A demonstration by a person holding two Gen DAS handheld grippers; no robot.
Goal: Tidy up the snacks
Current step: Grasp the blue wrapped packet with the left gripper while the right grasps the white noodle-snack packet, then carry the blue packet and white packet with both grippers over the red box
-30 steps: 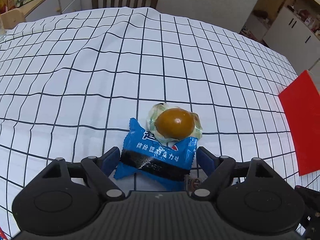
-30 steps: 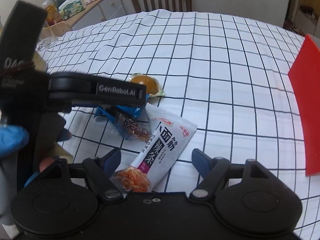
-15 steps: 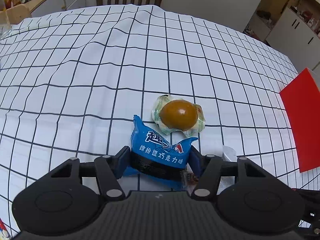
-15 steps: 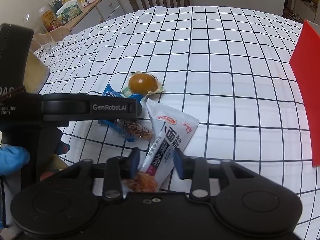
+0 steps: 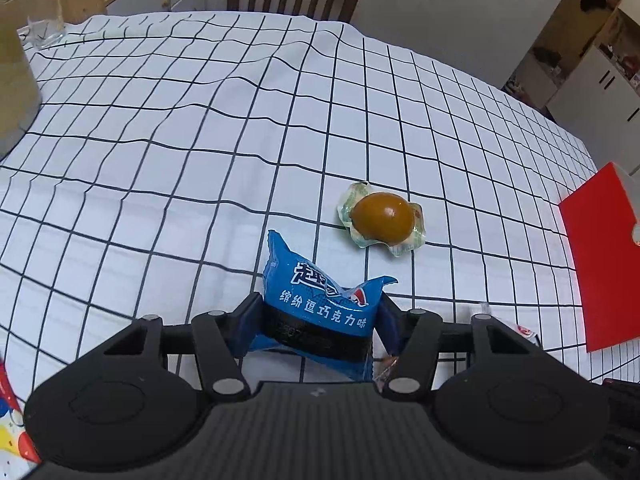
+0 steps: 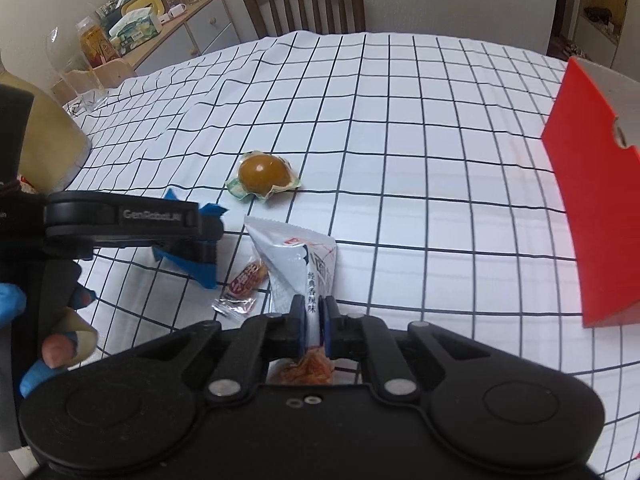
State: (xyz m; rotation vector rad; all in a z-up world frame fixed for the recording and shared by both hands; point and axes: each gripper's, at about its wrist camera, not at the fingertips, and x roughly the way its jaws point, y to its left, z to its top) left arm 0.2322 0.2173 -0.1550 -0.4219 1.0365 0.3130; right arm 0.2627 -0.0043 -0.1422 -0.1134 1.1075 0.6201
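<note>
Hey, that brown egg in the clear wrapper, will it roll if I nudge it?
The egg is rounded, so it may rock. Its crinkled wrapper flares flat around it on the tablecloth, which probably stops a real roll. The glossy film looks slippery for a claw.

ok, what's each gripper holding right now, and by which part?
Left gripper is shut on the blue packet, across its lower middle. Right gripper pinches the white pouch near its bottom end.

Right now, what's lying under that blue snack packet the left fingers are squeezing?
Beneath the blue snack packet, only the checked tablecloth shows. A small red-wrapped candy lies beside it, not under. The left gripper hides the cloth under the packet's near end.
</note>
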